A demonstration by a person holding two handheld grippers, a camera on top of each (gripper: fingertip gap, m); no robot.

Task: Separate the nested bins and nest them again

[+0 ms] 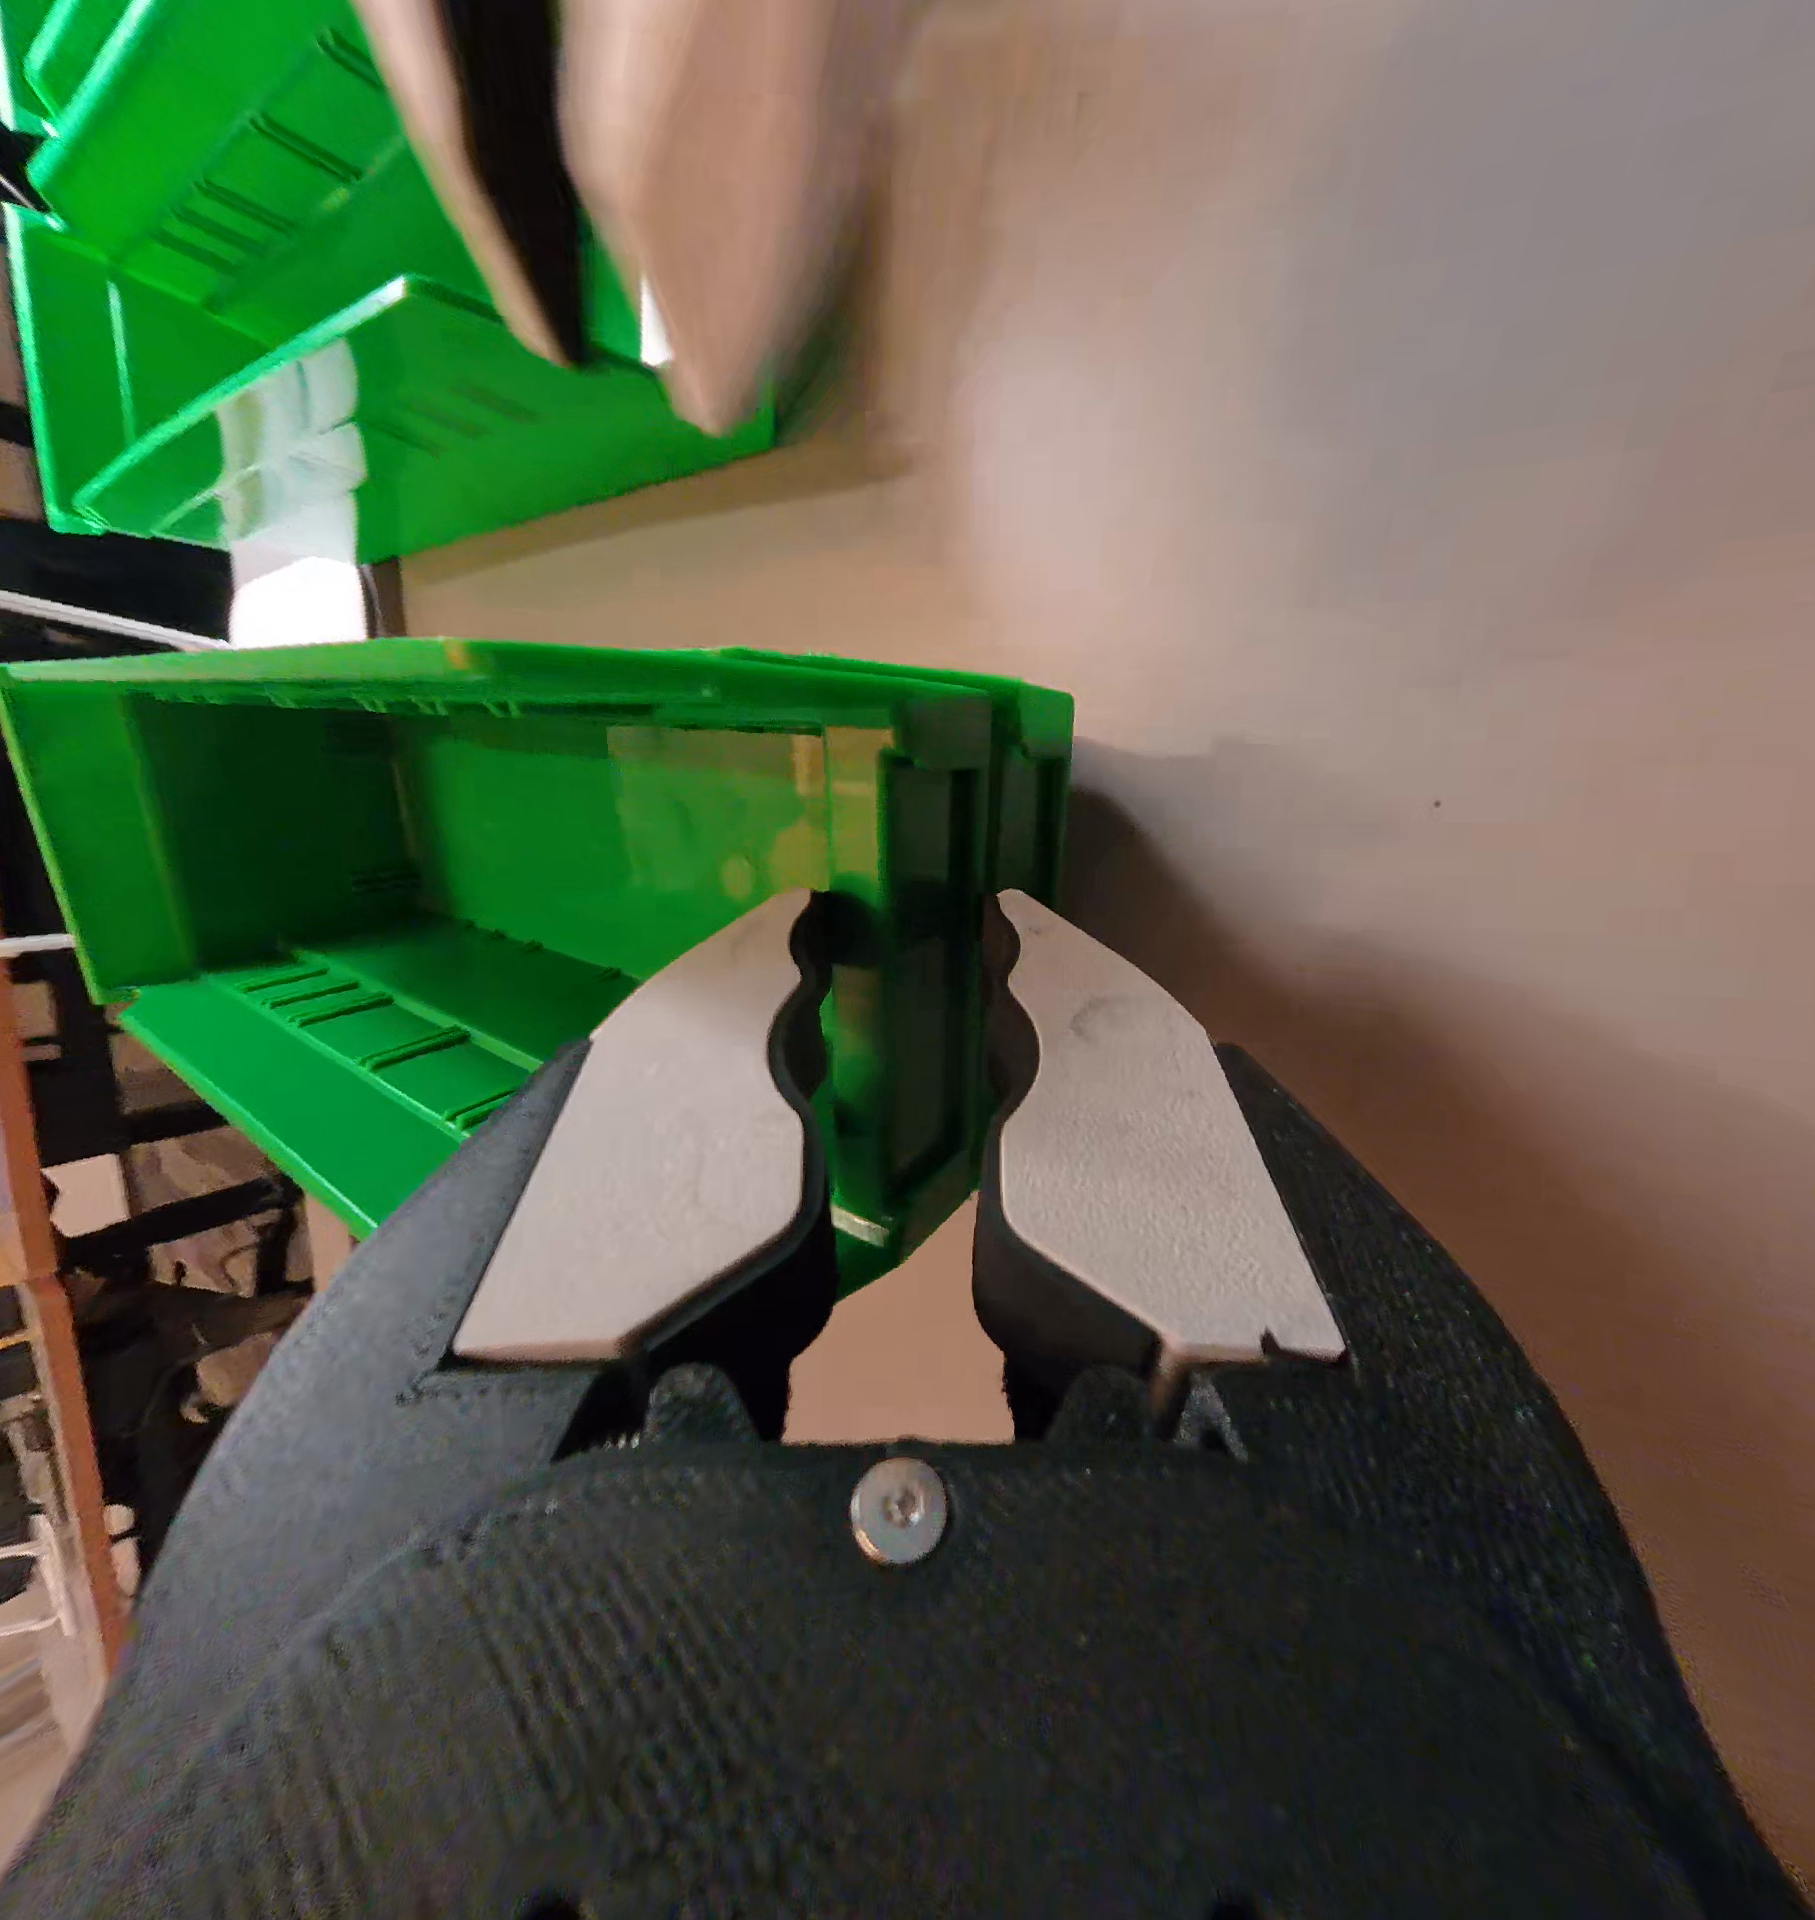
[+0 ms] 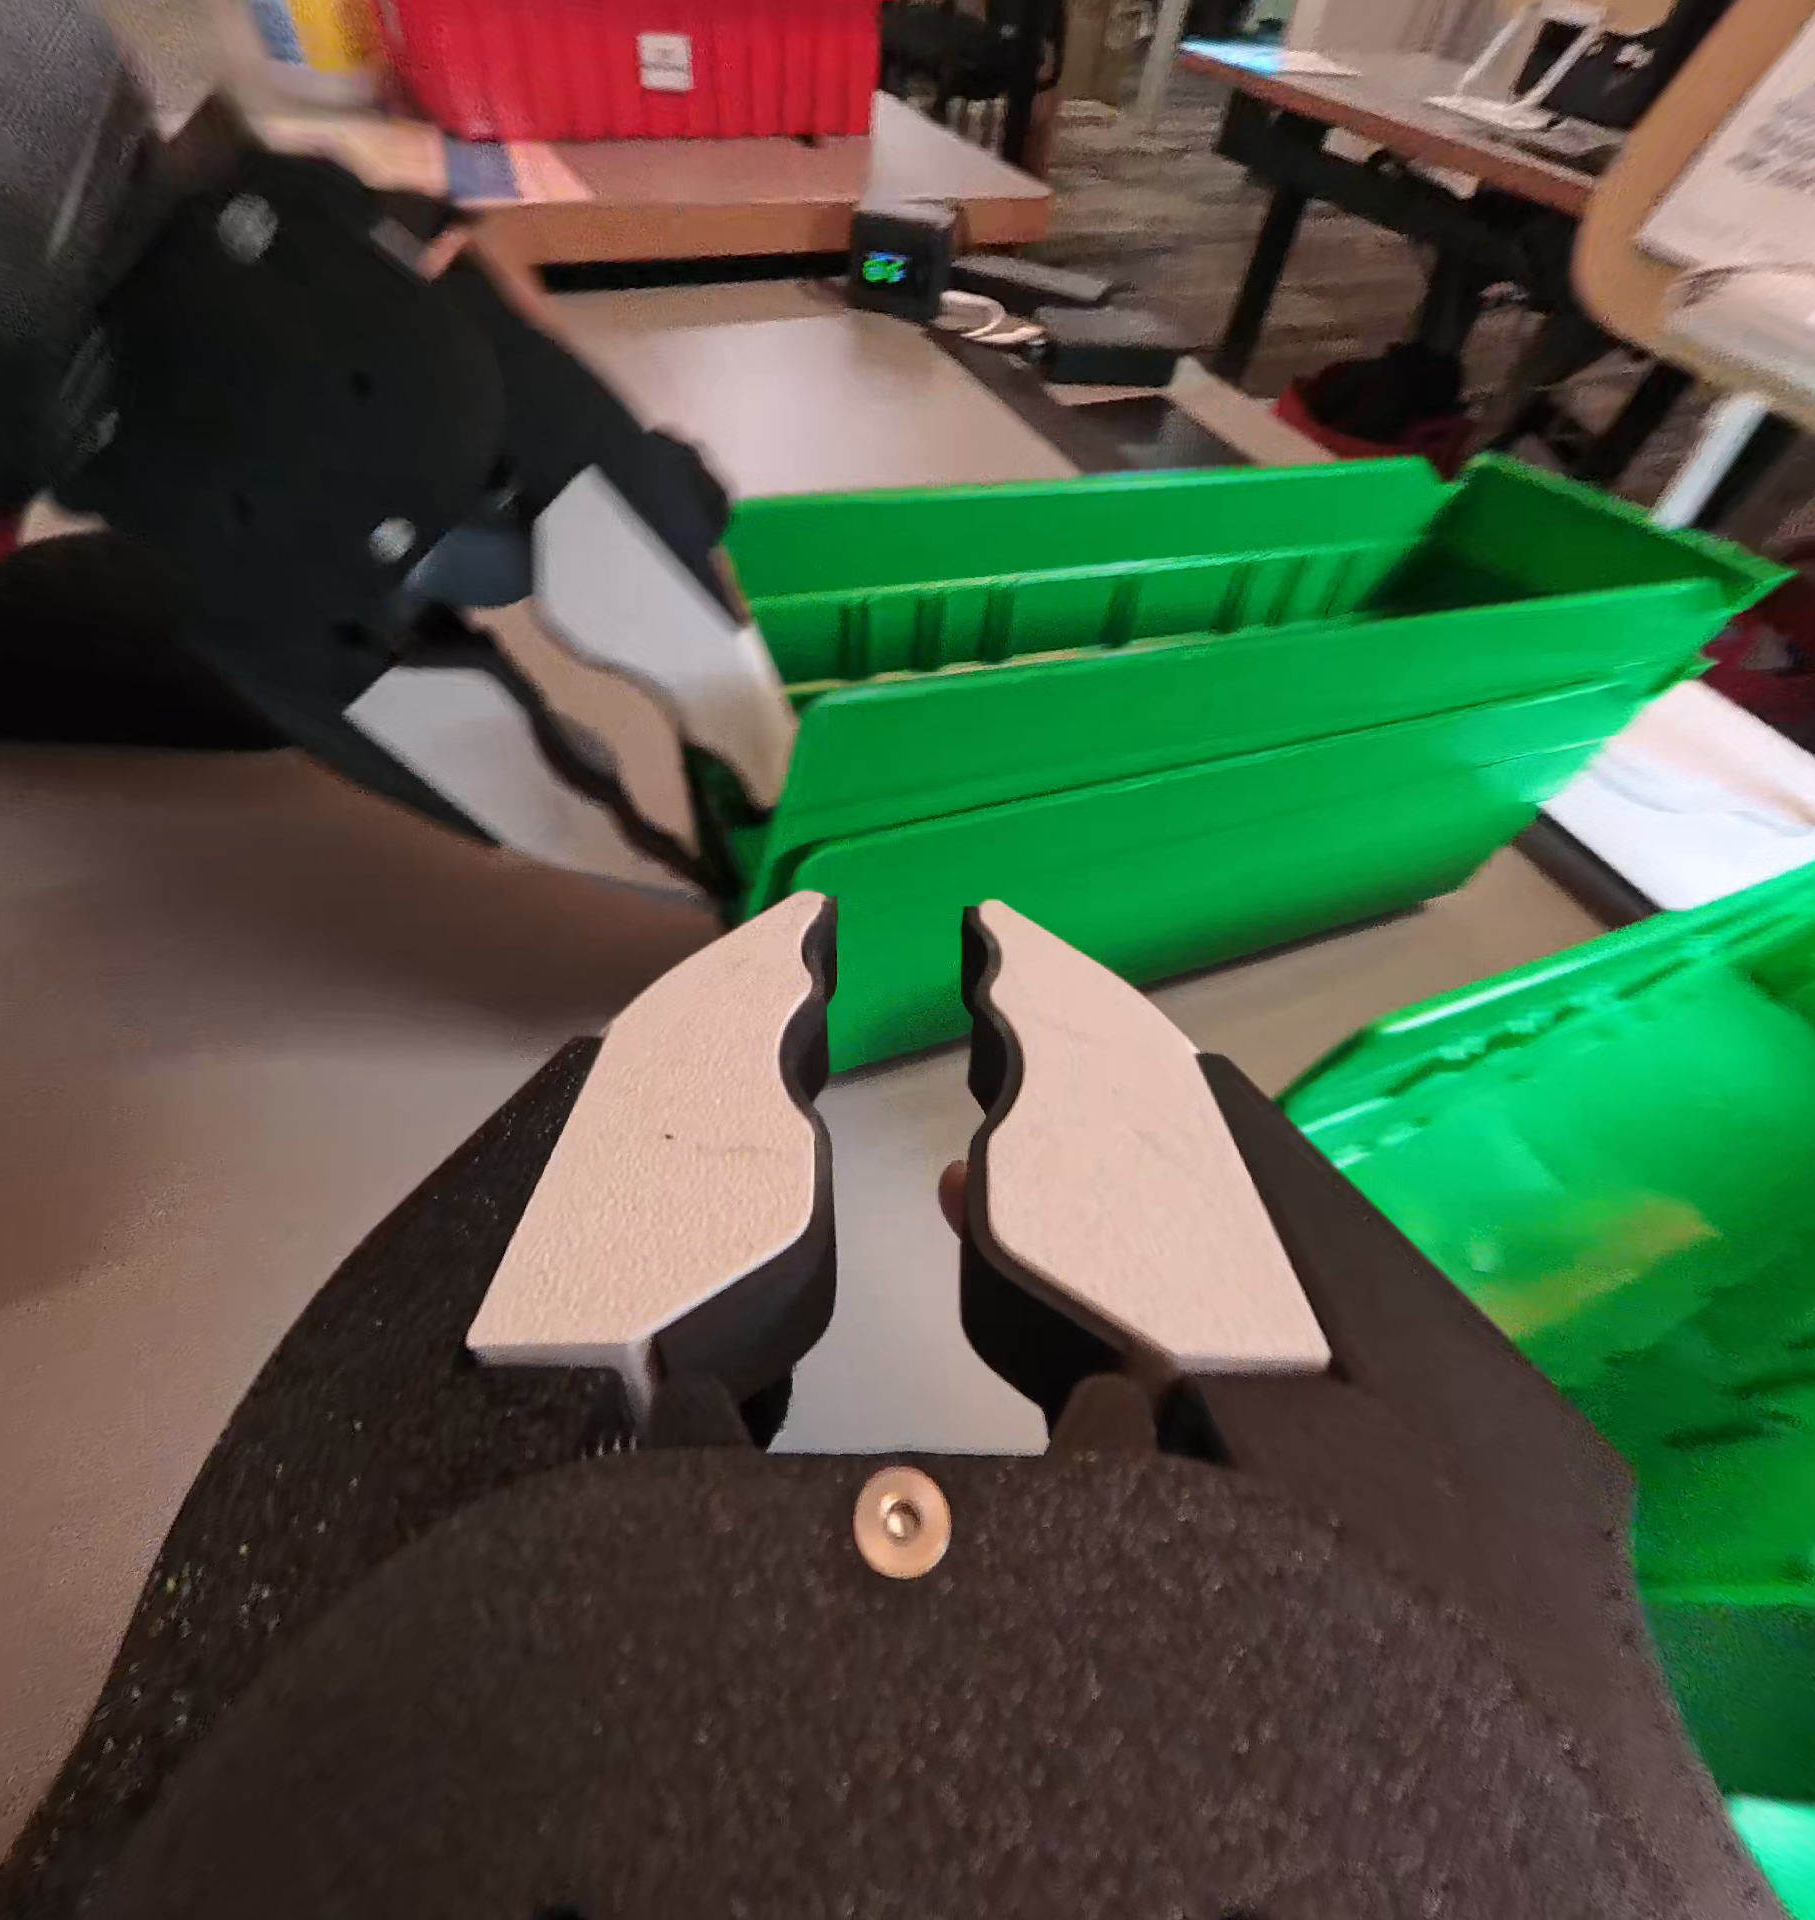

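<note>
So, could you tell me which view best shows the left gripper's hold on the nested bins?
The left wrist view: the left gripper straddles the end wall of the nested bins, up close. The right wrist view shows it only blurred, from the side, at that end.

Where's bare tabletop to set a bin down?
Free: tabletop near-left of the nested green bins, and behind them toward the small black cube. Crowded: right side, where the loose green bin sits close.

Pale grey table (image 2: pixel 207 1039) bearing nested green bins (image 2: pixel 1194 831), separate green bin (image 2: pixel 1609 1247) alongside
</note>
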